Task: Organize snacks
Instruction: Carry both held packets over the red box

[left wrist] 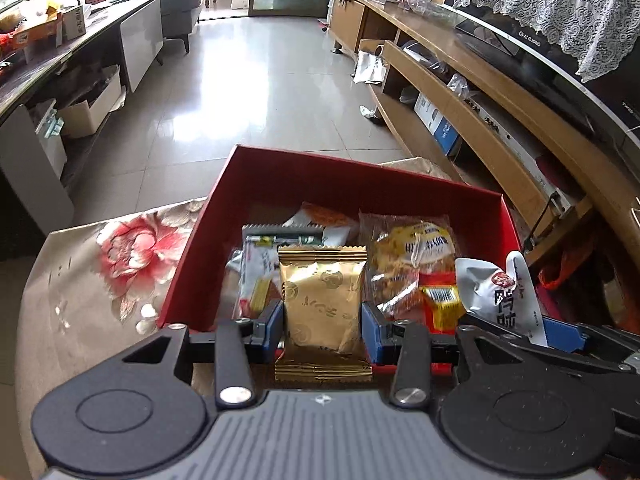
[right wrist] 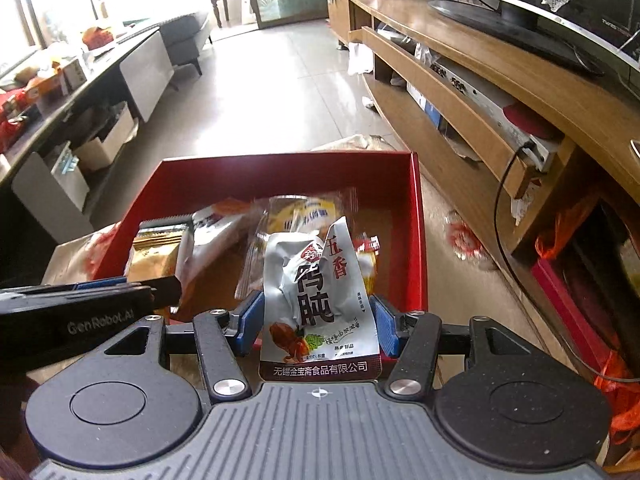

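A red box [left wrist: 280, 176] stands on a flowered tablecloth [left wrist: 120, 256] and holds several snack packets. My left gripper [left wrist: 323, 320] is shut on a gold foil packet [left wrist: 322, 300], held upright over the box's near wall. My right gripper [right wrist: 318, 322] is shut on a silver packet with black and red lettering [right wrist: 316, 300], also held over the near edge of the red box [right wrist: 288, 168]. In the left wrist view the silver packet [left wrist: 504, 292] and the right gripper show at the right. The left gripper's arm crosses the lower left of the right wrist view.
Inside the box lie a clear bag of yellow-labelled pastry [left wrist: 408, 264], a white packet [left wrist: 256, 276] and an orange one [left wrist: 324, 216]. A long wooden TV cabinet [left wrist: 480, 92] runs along the right. A cluttered dark table [left wrist: 60, 52] stands left, tiled floor between.
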`<state>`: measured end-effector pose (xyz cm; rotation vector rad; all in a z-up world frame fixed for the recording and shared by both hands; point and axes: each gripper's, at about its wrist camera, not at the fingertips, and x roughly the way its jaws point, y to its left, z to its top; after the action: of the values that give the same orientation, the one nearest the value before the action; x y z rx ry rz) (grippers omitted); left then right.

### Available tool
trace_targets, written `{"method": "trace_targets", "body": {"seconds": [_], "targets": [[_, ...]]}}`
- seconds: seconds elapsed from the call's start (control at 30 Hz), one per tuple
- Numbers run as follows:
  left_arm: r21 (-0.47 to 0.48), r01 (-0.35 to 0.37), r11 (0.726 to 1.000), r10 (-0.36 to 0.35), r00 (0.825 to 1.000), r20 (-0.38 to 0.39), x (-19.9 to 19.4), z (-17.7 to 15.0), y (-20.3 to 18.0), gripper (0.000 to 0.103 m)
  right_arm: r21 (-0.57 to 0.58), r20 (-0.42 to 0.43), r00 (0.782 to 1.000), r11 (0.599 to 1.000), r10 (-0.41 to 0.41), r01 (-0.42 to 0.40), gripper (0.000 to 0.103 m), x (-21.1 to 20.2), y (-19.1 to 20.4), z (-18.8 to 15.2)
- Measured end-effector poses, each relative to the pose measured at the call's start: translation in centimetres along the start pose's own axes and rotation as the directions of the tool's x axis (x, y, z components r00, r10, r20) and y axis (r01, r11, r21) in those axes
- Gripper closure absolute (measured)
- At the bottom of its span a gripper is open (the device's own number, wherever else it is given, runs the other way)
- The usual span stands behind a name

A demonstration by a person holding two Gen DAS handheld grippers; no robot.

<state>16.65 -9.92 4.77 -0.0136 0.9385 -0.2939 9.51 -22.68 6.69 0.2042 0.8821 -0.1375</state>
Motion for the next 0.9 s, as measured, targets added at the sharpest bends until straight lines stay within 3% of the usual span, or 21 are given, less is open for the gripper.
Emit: {"method": "trace_targets", "body": {"seconds": [0.43, 0.9], "targets": [[0.024, -0.049, 0.999, 0.048, 0.999, 0.016, 2.5, 1.6, -0.5, 0.064, -0.014, -0.013, 0.999, 0.999, -0.043, 0.043, 0.039, 3.2, 0.1, 1.7], [0.038, -0.050, 0.998, 0.049, 0.999, 0.021, 3.3, 2.0, -0.8, 0.063, -0.022, -0.013, 0.998, 0.998, -0.065, 0.065, 0.037, 4.2, 0.0, 2.1]]}}
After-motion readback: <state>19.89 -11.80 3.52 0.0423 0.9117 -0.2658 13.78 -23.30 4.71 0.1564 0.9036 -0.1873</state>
